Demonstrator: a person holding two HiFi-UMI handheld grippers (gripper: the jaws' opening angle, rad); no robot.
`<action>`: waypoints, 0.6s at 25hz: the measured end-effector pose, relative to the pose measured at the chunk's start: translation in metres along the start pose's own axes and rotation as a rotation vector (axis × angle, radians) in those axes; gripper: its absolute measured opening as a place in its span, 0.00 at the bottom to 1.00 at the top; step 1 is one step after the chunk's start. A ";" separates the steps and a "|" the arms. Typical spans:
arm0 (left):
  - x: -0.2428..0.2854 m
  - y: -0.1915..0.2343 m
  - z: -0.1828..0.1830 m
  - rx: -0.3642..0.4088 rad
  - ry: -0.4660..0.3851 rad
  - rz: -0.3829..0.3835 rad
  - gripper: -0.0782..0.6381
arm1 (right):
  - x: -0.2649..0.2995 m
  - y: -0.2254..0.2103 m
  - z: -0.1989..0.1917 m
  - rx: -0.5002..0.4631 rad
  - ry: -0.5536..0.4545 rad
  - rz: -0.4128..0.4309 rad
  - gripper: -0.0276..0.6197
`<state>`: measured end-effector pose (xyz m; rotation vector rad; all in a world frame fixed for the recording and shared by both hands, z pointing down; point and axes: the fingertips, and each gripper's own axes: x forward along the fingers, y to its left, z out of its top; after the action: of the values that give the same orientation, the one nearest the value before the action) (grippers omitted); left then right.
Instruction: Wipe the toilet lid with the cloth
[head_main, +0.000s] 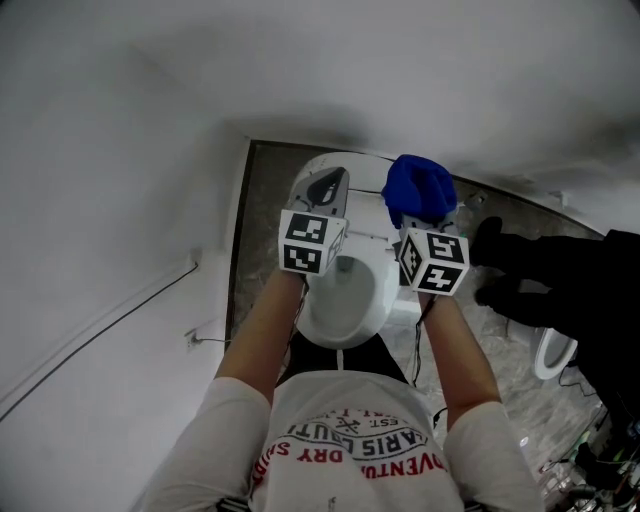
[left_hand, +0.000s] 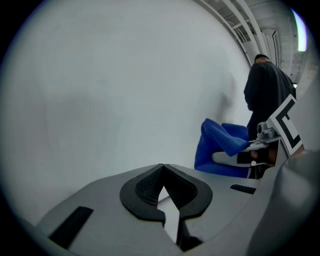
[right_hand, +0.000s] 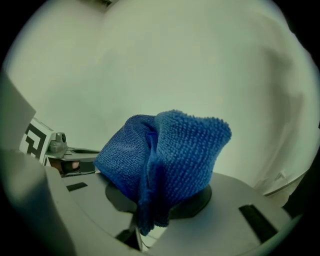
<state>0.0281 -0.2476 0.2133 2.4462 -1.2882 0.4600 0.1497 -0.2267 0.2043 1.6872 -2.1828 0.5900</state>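
Observation:
In the head view the white toilet (head_main: 345, 300) sits below me between the person's two forearms; I cannot make out its lid apart from the bowl. My right gripper (head_main: 421, 218) is held above it, shut on a bunched blue cloth (head_main: 419, 187). In the right gripper view the blue cloth (right_hand: 170, 160) stands up out of the jaws and hides the fingertips. My left gripper (head_main: 325, 188) is level with it on the left, shut with nothing in it (left_hand: 162, 172). From the left gripper view the cloth (left_hand: 220, 147) shows against the white wall.
White walls close in the left and the far side. The floor (head_main: 262, 200) is grey stone. A person in dark clothes (head_main: 560, 270) stands at the right, near a white fixture (head_main: 553, 355). A thin cable (head_main: 100, 330) runs along the left wall.

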 end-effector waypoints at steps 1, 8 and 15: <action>-0.002 -0.001 -0.002 0.004 0.003 -0.006 0.12 | -0.002 0.001 -0.002 0.009 0.001 -0.001 0.19; -0.024 -0.011 -0.016 0.005 0.049 -0.036 0.12 | -0.025 0.014 -0.014 0.009 -0.009 -0.023 0.19; -0.054 -0.026 -0.029 0.014 0.030 -0.044 0.12 | -0.059 0.025 -0.029 0.029 -0.048 -0.090 0.19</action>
<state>0.0171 -0.1818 0.2115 2.4643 -1.2206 0.4937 0.1399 -0.1575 0.1975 1.8217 -2.1274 0.5656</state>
